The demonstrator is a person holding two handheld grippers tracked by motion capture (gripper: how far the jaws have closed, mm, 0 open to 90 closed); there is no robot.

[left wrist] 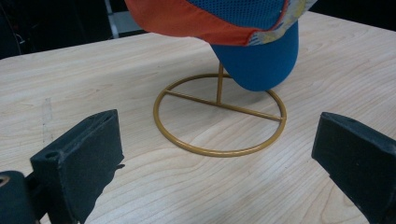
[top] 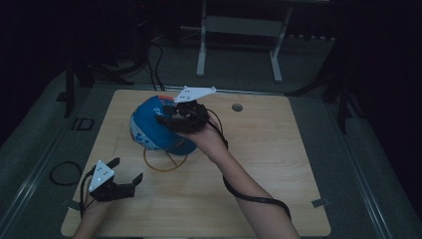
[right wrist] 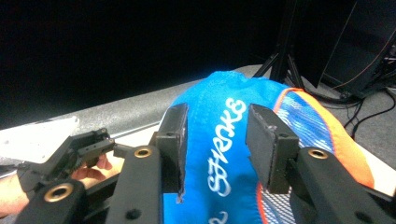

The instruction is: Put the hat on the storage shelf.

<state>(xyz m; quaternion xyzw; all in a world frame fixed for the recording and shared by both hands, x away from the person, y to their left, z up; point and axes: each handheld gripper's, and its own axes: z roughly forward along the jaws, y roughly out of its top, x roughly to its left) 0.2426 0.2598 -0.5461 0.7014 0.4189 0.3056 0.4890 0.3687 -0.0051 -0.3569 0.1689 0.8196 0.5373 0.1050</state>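
Observation:
A blue cap (top: 149,127) with white lettering, mesh sides and orange trim sits on a gold wire stand (top: 164,163) left of the table's middle. My right gripper (top: 166,117) is at the cap's top. In the right gripper view its jaws (right wrist: 215,126) stand apart, with the cap's lettered crown (right wrist: 219,186) showing in the gap and neither pad pressing on it. My left gripper (top: 127,169) rests near the front left, open and holding nothing. Its view looks at the stand's ring base (left wrist: 219,150) and the cap's brim (left wrist: 261,70) above it.
The wooden table (top: 278,164) has a small round hole (top: 237,107) near its far edge. A black cable loop (top: 64,173) lies on the floor at the left. A white frame (top: 239,30) stands beyond the table, with dark tripod legs at both sides.

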